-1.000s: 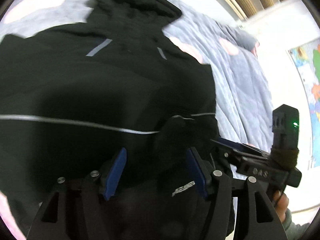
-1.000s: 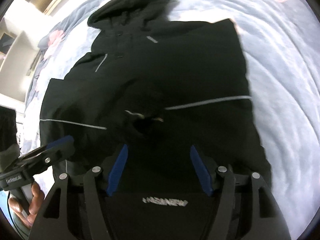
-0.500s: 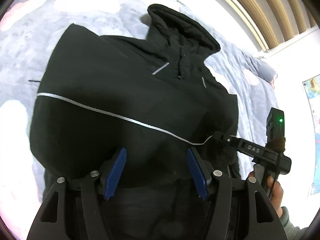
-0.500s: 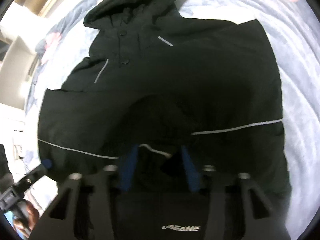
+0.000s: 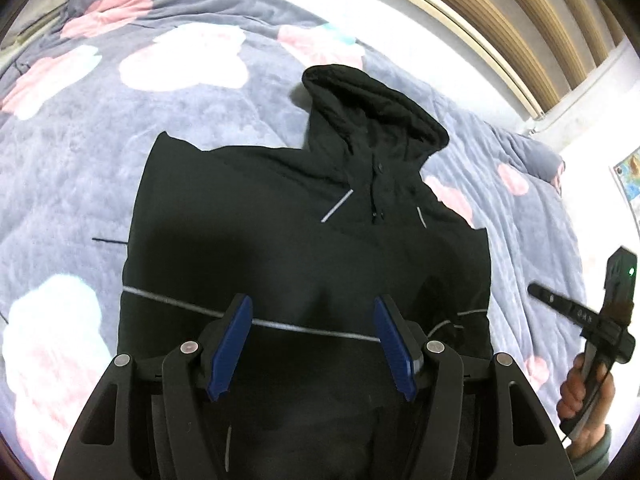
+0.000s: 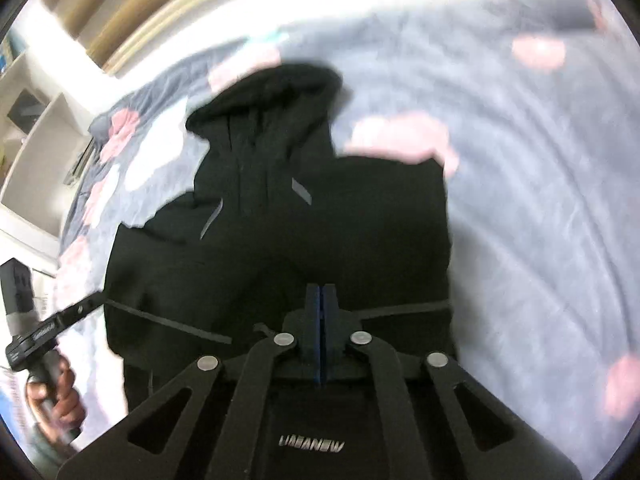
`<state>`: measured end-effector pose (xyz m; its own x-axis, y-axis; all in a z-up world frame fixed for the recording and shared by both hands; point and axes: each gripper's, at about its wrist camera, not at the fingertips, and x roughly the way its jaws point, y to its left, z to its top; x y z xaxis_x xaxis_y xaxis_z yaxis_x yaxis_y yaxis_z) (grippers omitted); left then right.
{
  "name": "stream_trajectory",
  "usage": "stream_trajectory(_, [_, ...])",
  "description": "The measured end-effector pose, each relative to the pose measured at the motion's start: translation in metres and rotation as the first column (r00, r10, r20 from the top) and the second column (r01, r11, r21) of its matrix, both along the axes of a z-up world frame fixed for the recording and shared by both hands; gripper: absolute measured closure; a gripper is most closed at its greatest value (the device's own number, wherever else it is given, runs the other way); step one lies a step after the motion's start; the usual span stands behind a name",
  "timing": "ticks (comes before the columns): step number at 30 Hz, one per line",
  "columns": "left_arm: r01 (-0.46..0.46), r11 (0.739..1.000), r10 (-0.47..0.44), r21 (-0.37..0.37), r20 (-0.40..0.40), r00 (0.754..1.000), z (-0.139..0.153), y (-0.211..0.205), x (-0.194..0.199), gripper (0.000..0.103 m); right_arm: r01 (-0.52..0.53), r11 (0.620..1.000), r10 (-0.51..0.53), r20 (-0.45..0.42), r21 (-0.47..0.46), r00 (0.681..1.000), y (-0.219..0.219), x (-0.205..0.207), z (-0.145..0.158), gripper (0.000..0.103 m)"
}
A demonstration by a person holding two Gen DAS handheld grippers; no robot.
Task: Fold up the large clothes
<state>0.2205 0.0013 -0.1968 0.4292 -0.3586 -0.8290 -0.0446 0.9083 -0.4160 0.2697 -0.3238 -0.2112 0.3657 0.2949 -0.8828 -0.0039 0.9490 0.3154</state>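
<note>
A black hooded jacket (image 5: 304,256) with thin reflective stripes lies flat on the bed, hood pointing away, sleeves folded in over the body. It also shows in the right wrist view (image 6: 320,232), blurred. My left gripper (image 5: 312,336) is open and empty, raised above the jacket's lower part. My right gripper (image 6: 320,312) has its blue pads pressed together with nothing visible between them, above the jacket's hem. The right gripper also shows at the right edge of the left wrist view (image 5: 580,316).
A grey quilt (image 5: 120,152) with pink and white flower shapes covers the bed under the jacket. A slatted wooden headboard (image 5: 520,12) runs along the far side. White shelves (image 6: 36,128) stand at the left. A map poster (image 5: 632,176) hangs at right.
Both grippers have pulled back and up from the jacket. The right gripper went from open to shut. The jacket now lies in full view, sleeves folded in.
</note>
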Motion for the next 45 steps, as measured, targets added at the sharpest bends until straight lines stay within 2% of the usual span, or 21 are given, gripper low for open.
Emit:
stream_trajectory(1, [-0.002,1.000,0.002,-0.004,-0.001,1.000,-0.001,0.000,0.001,0.038,-0.007,0.999,0.009,-0.047,0.031,0.999,0.001,0.000,-0.012,0.092])
stream_trajectory(2, [-0.003,1.000,0.003,-0.006,-0.002,1.000,-0.002,-0.001,0.002,0.038,-0.013,0.999,0.017,-0.078,0.050,0.997,0.006,-0.001,-0.021,0.081])
stream_trajectory(3, [-0.002,1.000,0.002,-0.004,-0.005,1.000,-0.004,-0.002,0.001,0.038,-0.019,0.997,0.027,-0.111,0.070,0.993,0.010,-0.003,-0.032,0.060])
stream_trajectory(5, [0.002,1.000,-0.002,0.002,-0.017,1.000,-0.007,-0.005,0.000,0.038,-0.016,0.993,0.034,-0.151,0.120,0.988,0.023,-0.007,-0.053,0.036])
stream_trajectory(6, [0.005,1.000,-0.005,0.005,-0.027,1.000,-0.010,-0.007,-0.001,0.038,-0.010,0.991,0.032,-0.162,0.133,0.986,0.028,-0.008,-0.060,0.034])
stream_trajectory(8, [0.010,1.000,-0.010,0.012,-0.038,0.999,-0.014,-0.009,-0.003,0.038,-0.002,0.986,0.034,-0.186,0.168,0.982,0.040,-0.006,-0.076,0.034])
stream_trajectory(11, [0.011,1.000,-0.010,0.019,-0.054,0.999,-0.018,-0.008,-0.007,0.038,0.012,0.991,0.016,-0.202,0.135,0.979,0.051,0.001,-0.094,0.034])
stream_trajectory(13, [0.009,1.000,-0.008,0.018,-0.061,0.998,-0.019,-0.007,-0.009,0.038,0.031,0.978,0.019,-0.241,0.204,0.970,0.055,0.010,-0.112,0.035])
stream_trajectory(15, [0.003,1.000,-0.002,0.020,-0.063,0.998,-0.020,-0.005,-0.009,0.038,0.057,0.963,0.012,-0.255,0.264,0.967,0.056,0.013,-0.121,0.065])
stream_trajectory(16, [0.001,1.000,0.001,0.022,-0.061,0.998,-0.019,-0.004,-0.009,0.038,0.064,0.964,0.000,-0.242,0.259,0.970,0.055,0.012,-0.118,0.066])
stream_trajectory(19, [-0.004,0.999,0.006,0.042,-0.039,0.999,-0.013,-0.002,-0.010,0.038,0.032,0.970,0.001,-0.137,0.241,0.991,0.052,0.003,-0.084,0.071])
stream_trajectory(23, [-0.010,0.998,0.011,0.057,-0.019,1.000,-0.008,0.003,-0.007,0.038,-0.001,0.995,-0.003,0.038,0.104,0.999,0.036,-0.009,-0.011,0.072])
stream_trajectory(26, [-0.014,0.998,0.015,0.055,-0.013,1.000,-0.009,0.005,0.002,0.038,0.035,0.999,-0.033,0.128,-0.018,0.991,0.006,-0.010,0.021,0.072])
stream_trajectory(29, [0.012,0.998,-0.009,0.055,-0.046,0.999,-0.025,-0.001,0.017,0.038,0.058,0.998,-0.056,0.069,-0.039,0.996,-0.017,0.001,0.003,0.072])
stream_trajectory(33, [0.062,0.984,-0.031,0.166,-0.185,0.982,-0.086,-0.017,0.043,0.039,0.042,0.993,-0.049,-0.067,-0.114,0.997,-0.008,0.019,-0.075,0.072])
stream_trajectory(34, [0.066,0.978,-0.026,0.196,-0.201,0.979,-0.095,-0.020,0.047,0.039,0.040,0.991,-0.054,-0.109,-0.128,0.993,-0.006,0.020,-0.097,0.071])
stream_trajectory(36, [0.077,0.967,-0.028,0.244,-0.199,0.980,-0.102,-0.026,0.052,0.037,0.065,0.990,-0.080,-0.123,-0.124,0.989,-0.011,0.017,-0.121,0.070])
stream_trajectory(39, [0.091,0.959,-0.035,0.270,-0.205,0.978,-0.103,-0.031,0.054,0.032,0.104,0.988,-0.117,-0.119,-0.110,0.986,-0.015,0.018,-0.124,0.069])
stream_trajectory(41, [0.101,0.954,-0.044,0.282,-0.200,0.979,-0.103,-0.032,0.054,0.032,0.089,0.989,-0.104,-0.132,-0.117,0.986,-0.015,0.019,-0.120,0.068])
stream_trajectory(43, [0.106,0.952,-0.049,0.288,-0.198,0.979,-0.097,-0.033,0.053,0.032,0.078,0.989,-0.097,-0.147,-0.129,0.984,-0.015,0.019,-0.107,0.064])
stream_trajectory(45, [0.111,0.954,-0.067,0.277,-0.164,0.984,-0.078,-0.034,0.049,0.032,0.085,0.986,-0.103,-0.124,-0.141,0.987,-0.015,0.016,-0.081,0.051])
